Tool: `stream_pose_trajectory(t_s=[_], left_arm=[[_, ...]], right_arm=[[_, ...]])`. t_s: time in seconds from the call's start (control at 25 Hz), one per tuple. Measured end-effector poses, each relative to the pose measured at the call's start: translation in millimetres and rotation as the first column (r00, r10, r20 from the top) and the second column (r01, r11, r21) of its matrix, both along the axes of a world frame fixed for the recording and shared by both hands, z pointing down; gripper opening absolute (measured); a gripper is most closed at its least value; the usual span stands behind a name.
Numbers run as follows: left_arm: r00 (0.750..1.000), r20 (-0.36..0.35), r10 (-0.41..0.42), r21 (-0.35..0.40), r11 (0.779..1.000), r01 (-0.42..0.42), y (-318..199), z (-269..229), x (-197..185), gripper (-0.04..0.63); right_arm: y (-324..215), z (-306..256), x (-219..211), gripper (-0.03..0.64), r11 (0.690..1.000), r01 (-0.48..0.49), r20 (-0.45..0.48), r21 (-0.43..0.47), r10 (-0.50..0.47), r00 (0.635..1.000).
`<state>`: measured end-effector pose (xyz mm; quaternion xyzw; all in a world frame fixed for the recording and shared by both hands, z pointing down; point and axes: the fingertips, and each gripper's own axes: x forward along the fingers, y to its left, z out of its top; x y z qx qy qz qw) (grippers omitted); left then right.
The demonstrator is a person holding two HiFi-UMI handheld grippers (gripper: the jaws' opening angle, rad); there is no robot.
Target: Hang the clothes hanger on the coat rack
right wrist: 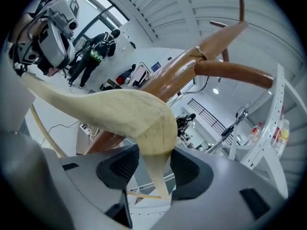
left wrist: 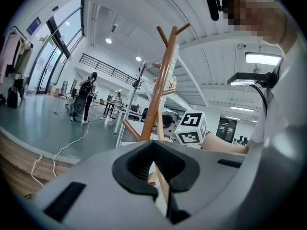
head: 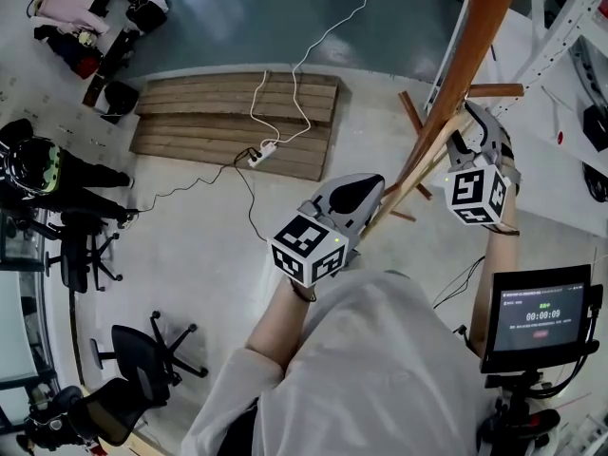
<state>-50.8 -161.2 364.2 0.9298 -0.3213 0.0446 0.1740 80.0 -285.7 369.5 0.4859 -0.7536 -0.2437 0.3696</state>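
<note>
A pale wooden clothes hanger (head: 419, 173) stretches between my two grippers, lying close against the brown wooden coat rack (head: 481, 36). My left gripper (head: 367, 194) is shut on the hanger's lower end, and the left gripper view shows that thin end (left wrist: 162, 178) pinched between the jaws (left wrist: 157, 169). My right gripper (head: 465, 126) is shut on the upper end. In the right gripper view the hanger's broad curved arm (right wrist: 115, 109) fills the middle above the jaws (right wrist: 153, 169). Behind it run the rack pole (right wrist: 182, 68) and a peg (right wrist: 235, 73). The hook is hidden.
A white cable and power strip (head: 261, 150) lie on wooden floor boards (head: 209, 112). Office chairs (head: 142, 350) and a seated person (head: 47, 164) are at the left. A timer screen (head: 541, 316) stands at the lower right, with white shelving (head: 570, 17) behind the rack.
</note>
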Motion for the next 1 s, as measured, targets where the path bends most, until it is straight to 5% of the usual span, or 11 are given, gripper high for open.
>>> stream_pose_trajectory(t_s=[0.68,1.0], left_arm=[[0.999,-0.021,0.025,0.017,1.000,-0.025,-8.5,3.7,19.0,0.002],[0.994,-0.054,0.094,0.038,0.995,-0.092,37.3,-13.5,-5.2,0.002]], right_arm=[[-0.7,-6.3,27.3,0.184,0.997,-0.052,0.017,0.051,0.051,0.999],[67.3,-34.3,19.8,0.184,0.984,-0.156,0.097,0.082,0.148,0.984]])
